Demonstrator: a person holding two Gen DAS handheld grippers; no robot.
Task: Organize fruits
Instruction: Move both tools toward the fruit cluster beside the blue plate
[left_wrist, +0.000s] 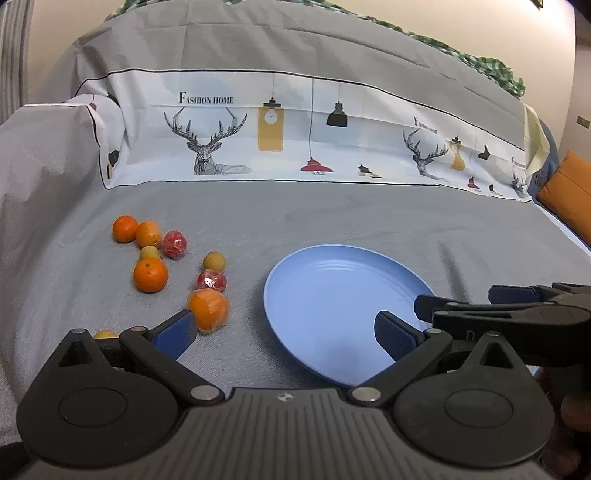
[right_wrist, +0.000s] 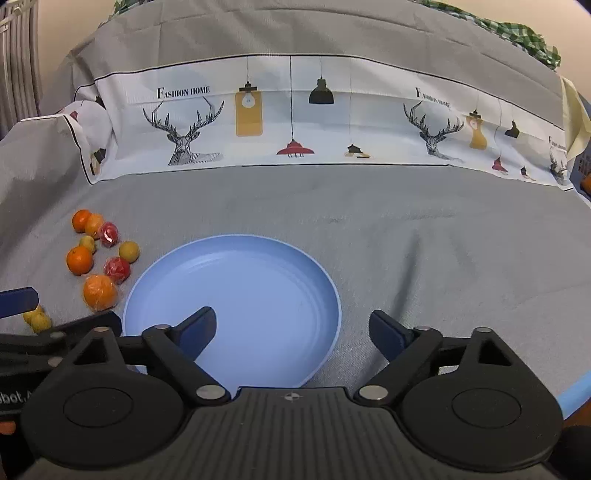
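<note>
Covering the surface, a grey cloth (right_wrist: 406, 229) bears fruits (left_wrist: 149, 275) beside a blue plate (right_wrist: 258, 280); both claws gape, empty

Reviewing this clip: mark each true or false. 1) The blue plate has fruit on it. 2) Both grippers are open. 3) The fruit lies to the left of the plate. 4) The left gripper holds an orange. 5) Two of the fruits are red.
1) False: the blue plate holds no fruit.
2) True: the left gripper and the right gripper both have their jaws apart.
3) True: the fruit lies on the grey cloth, left of the plate.
4) False: it grips nothing; the nearest orange sits on the cloth.
5) True: red fruits.
</note>
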